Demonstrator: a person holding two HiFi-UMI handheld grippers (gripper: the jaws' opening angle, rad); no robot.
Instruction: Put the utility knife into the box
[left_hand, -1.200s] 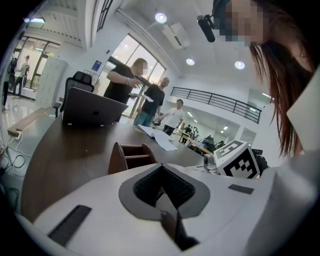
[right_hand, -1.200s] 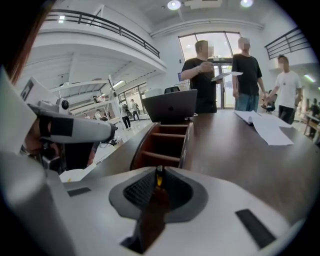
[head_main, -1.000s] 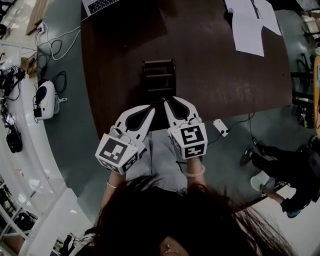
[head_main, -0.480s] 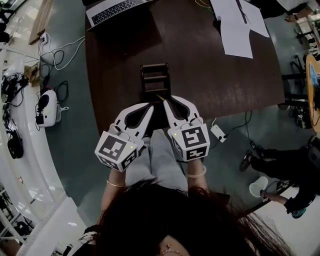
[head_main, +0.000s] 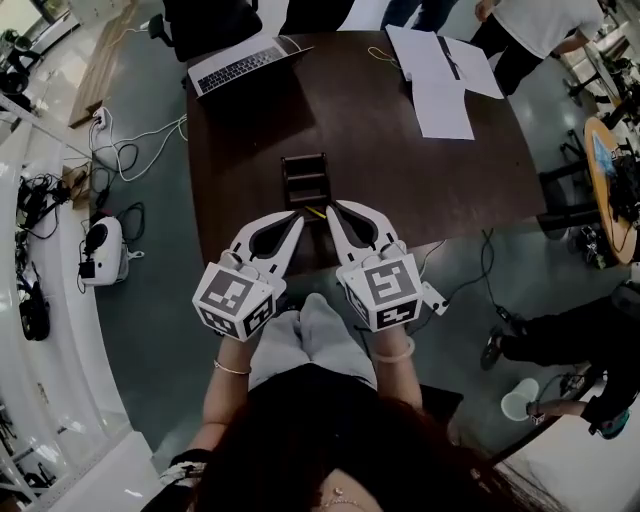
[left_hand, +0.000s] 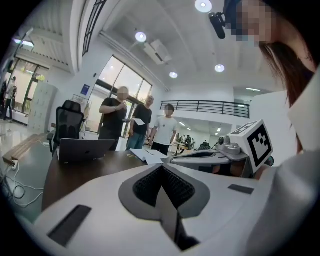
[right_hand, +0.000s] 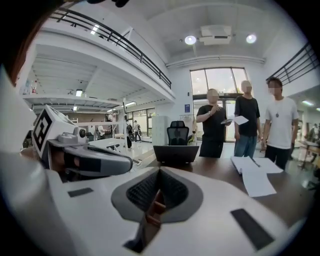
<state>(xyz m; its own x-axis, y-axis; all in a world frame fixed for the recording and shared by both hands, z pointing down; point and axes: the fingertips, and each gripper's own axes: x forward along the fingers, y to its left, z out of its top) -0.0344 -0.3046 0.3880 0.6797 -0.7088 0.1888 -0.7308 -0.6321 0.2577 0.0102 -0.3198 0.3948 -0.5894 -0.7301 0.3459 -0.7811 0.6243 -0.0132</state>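
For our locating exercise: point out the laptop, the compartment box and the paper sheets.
laptop (head_main: 243, 66), head view, keyboard.
compartment box (head_main: 304, 157), head view, far rim.
paper sheets (head_main: 440, 108), head view, near sheet's middle.

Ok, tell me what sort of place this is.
Probably an open-plan office or lab: a dark brown wooden table with an open grey laptop and white paper sheets, a black office chair, and a railed mezzanine above.

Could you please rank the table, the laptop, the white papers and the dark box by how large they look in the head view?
1. table, by far the largest
2. white papers
3. laptop, somewhat smaller than the papers
4. dark box, the smallest
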